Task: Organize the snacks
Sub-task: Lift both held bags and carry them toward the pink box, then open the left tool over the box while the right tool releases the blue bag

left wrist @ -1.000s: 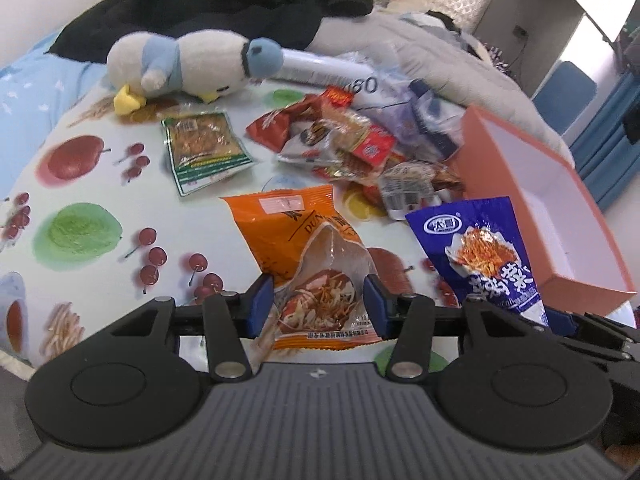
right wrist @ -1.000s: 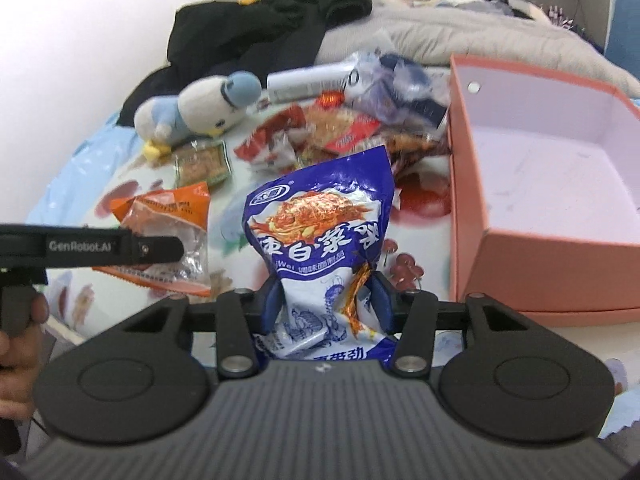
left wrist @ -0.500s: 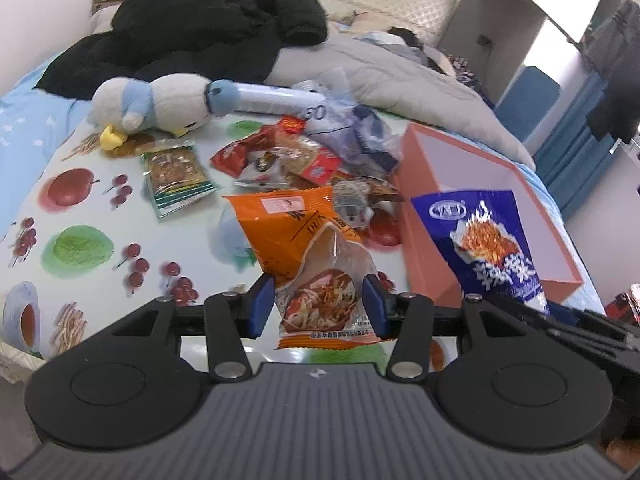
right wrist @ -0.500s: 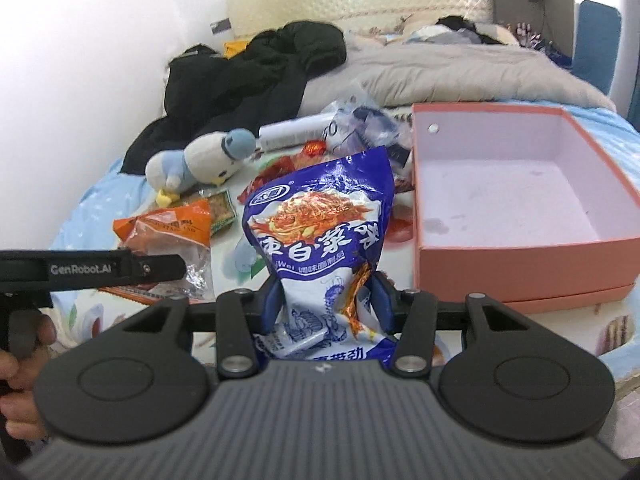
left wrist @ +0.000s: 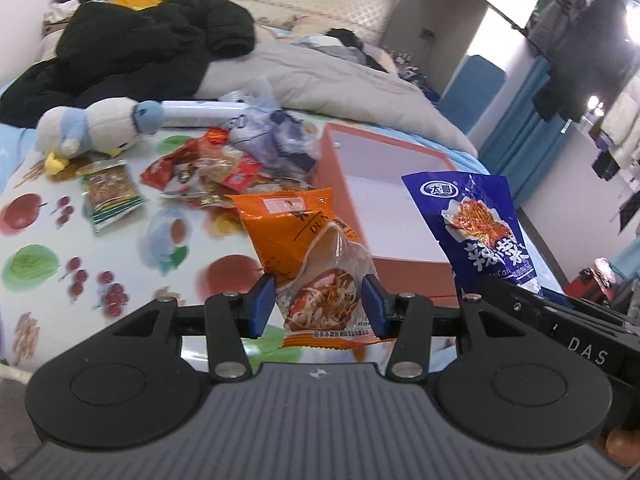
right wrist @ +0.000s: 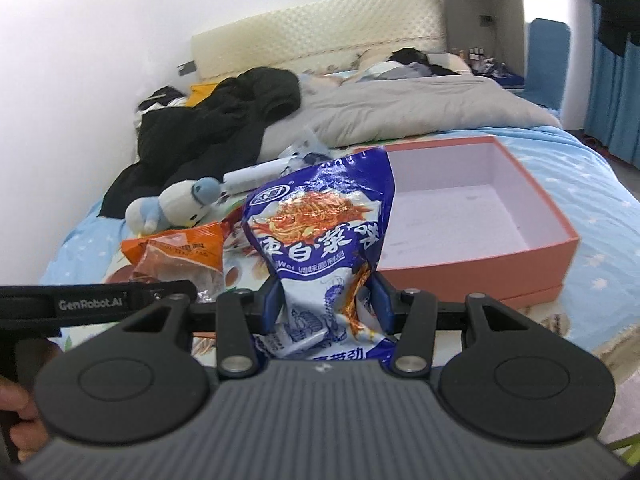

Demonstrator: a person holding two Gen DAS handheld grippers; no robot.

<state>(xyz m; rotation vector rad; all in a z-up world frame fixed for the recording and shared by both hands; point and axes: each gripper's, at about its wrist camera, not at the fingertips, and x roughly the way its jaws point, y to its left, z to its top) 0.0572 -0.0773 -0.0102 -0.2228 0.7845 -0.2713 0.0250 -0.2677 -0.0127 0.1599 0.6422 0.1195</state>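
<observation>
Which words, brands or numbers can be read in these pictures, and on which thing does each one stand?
"GenRobot.AI": left gripper, on its side bar as the right wrist view shows it.
"DAS": right gripper, on its body in the left wrist view.
"DUN": orange packet; the rest is hidden.
"Wei": blue packet, beside big Chinese characters.
Other packets: too blurred.

My left gripper [left wrist: 318,307] is black with blue pads, and it holds an orange bag [left wrist: 310,248] with a see-through part. My right gripper [right wrist: 325,299] is black and blue too, and its bag [right wrist: 320,236] is dark blue and white with red noodles drawn on it. The box [right wrist: 476,256] is pinkish orange outside and pale inside. The cloth [left wrist: 48,240] is white with red, green and blue fruit pictures. The toy bird [left wrist: 96,128] is cream and light blue.
</observation>
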